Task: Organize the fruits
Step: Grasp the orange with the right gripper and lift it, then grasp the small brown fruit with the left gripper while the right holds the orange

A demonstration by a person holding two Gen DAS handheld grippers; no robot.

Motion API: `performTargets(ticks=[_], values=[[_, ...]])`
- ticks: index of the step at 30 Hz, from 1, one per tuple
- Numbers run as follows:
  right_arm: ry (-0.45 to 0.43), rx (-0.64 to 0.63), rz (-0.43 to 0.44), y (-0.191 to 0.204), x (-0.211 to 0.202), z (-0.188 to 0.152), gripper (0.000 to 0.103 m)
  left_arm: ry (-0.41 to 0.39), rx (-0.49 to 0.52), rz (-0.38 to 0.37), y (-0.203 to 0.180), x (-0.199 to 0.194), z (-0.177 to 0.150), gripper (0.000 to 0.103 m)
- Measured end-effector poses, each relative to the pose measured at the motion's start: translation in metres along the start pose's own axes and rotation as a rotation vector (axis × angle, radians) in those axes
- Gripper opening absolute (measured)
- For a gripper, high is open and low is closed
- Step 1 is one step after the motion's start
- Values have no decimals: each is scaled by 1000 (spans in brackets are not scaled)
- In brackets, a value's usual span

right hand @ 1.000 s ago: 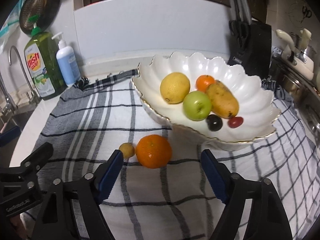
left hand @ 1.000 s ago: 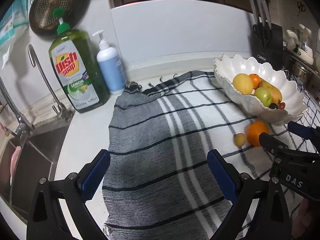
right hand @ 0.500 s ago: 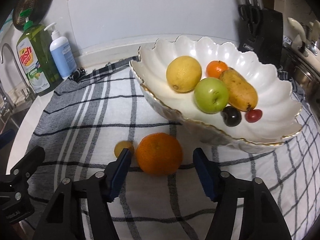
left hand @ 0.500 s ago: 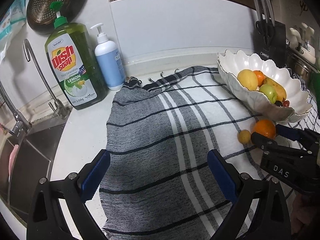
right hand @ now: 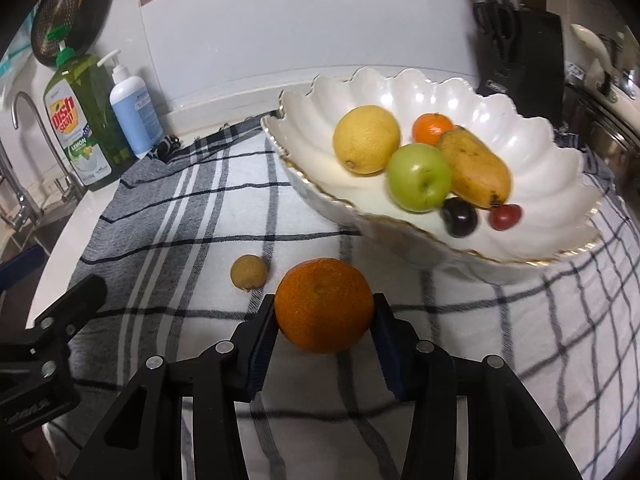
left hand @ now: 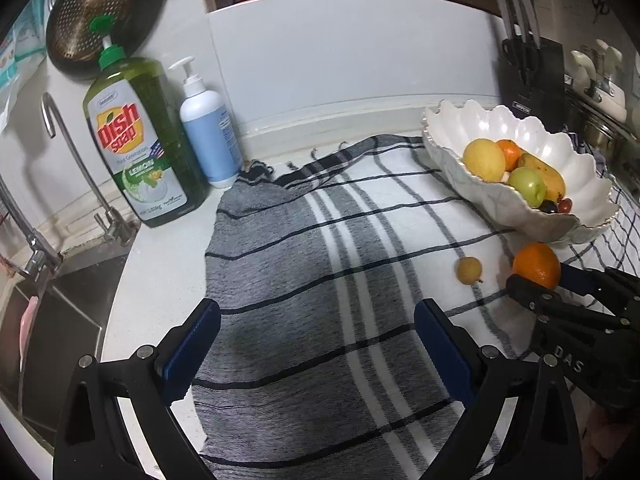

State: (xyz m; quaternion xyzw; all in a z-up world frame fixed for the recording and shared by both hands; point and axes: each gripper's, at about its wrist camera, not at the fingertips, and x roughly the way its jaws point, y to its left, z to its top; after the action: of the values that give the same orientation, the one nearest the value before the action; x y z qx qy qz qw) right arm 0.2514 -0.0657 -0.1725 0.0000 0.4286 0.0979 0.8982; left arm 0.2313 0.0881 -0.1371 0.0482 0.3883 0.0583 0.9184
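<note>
the right gripper [right hand: 324, 320] is held low and level, clamped on the orange [right hand: 324, 305] on the cloth [right hand: 200, 216], while the left gripper [left hand: 316, 344] is held spread apart above the cloth's near edge.

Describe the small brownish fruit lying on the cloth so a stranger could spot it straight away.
Find the white scalloped bowl of fruit on the checked cloth. In front of it, on the cloth, lies a big orange between the fingers of the right gripper. The small fruit sits just left of that orange: far smaller, dull yellow-brown, and alone outside the bowl.
</note>
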Motion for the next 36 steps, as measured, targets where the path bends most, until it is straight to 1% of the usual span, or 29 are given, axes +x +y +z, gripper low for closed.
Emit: performTargets(ticks=[7, 11, 16, 23, 25, 26, 28, 30, 32, 35, 36], values=[[-39, 26, -30, -21, -31, -8, 47, -13, 30, -77, -29, -3, 3, 99], [-48, 59, -51, -36, -39, -9, 47, -10, 74, -90, -49, 2, 9, 96], [-49, 106, -69, -52, -43, -8, 47, 14, 102, -152, -68, 14, 16, 81], [-68, 126, -106, -57, -50, -10, 47, 31, 96, -236, -81, 28, 15, 69], [-68, 128, -112, -57, -49, -9, 47, 41, 93, -249, -82, 35, 15, 60], [-67, 129, -113, -57, -49, -9, 47, 46, 91, -254, -83, 37, 15, 58], [-64, 130, -113, -57, -48, -8, 47, 58, 93, -262, -85, 42, 16, 50], [-63, 130, -113, -56, -47, -8, 47, 65, 103, -266, -88, 47, 17, 46], [-59, 131, -111, -56, -46, -9, 47, 68, 109, -268, -89, 49, 18, 45], [-56, 132, -110, -56, -45, -9, 47, 76, 120, -273, -93, 54, 18, 37], [-55, 132, -111, -56, -45, -9, 47, 82, 121, -278, -93, 55, 19, 33]])
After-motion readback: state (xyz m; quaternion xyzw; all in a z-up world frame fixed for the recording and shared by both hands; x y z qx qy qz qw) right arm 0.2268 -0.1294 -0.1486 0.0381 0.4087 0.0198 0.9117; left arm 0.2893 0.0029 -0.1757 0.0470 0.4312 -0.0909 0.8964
